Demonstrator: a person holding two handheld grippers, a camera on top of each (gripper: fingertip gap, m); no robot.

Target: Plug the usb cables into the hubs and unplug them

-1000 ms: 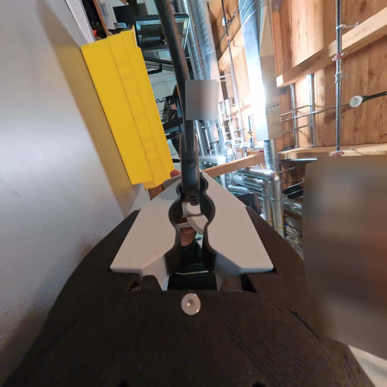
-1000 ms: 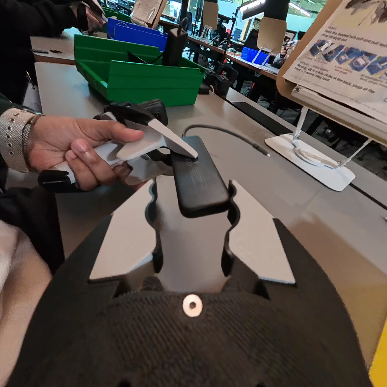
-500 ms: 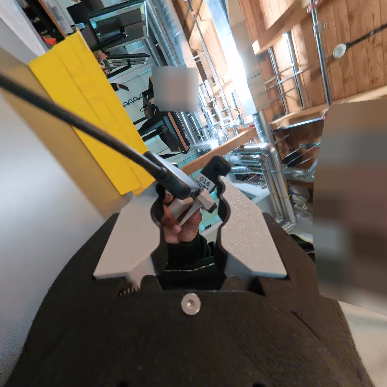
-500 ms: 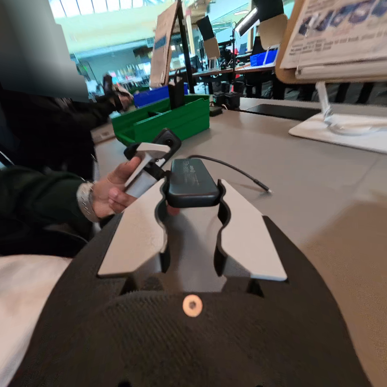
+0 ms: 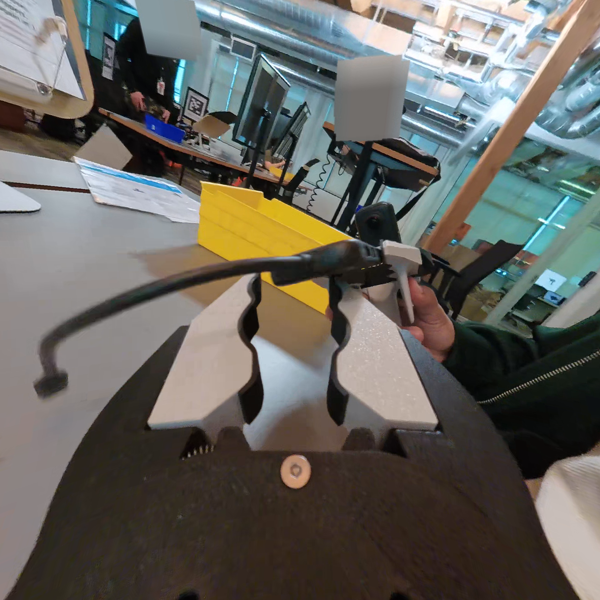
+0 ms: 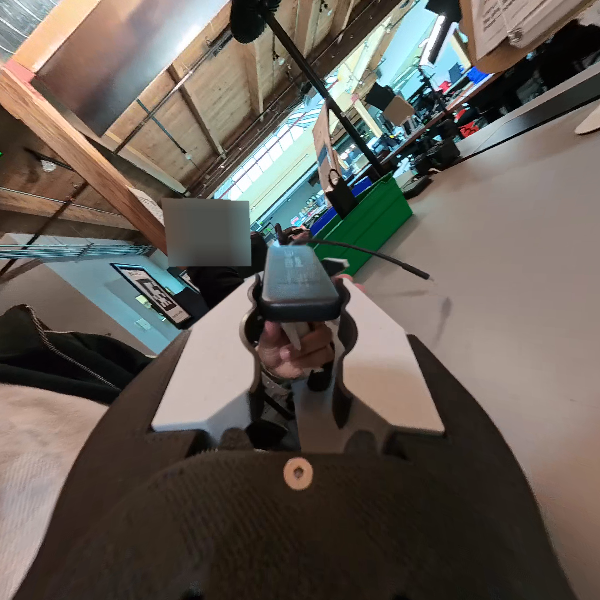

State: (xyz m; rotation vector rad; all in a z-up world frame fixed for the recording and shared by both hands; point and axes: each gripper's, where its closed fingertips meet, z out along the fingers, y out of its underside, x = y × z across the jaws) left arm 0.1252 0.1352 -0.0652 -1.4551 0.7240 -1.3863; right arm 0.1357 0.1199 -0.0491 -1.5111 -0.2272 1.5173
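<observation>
A black USB hub [image 6: 298, 285] is clamped between the fingers of my right gripper [image 6: 298, 292] and held in the air above the grey table [image 6: 503, 227]. Its thin black cable [image 6: 373, 253] trails right with a free plug end. In the left wrist view the hub [image 5: 354, 271] lies across, just past the fingertips of my left gripper [image 5: 293, 285], whose jaws stand apart and hold nothing. The cable [image 5: 162, 285] sweeps left and down to its plug [image 5: 50, 383]. The right gripper [image 5: 401, 258] grips the hub's far end there.
A yellow bin [image 5: 259, 227] stands on the table behind the hub, with printed sheets [image 5: 136, 191] and a document stand [image 5: 32, 65] to the left. A green bin [image 6: 367, 220] stands farther along the table. People work at other benches behind.
My left gripper opened and let go of the hub's cable end. My right gripper closed on the hub and lifted it. Both views swung round.
</observation>
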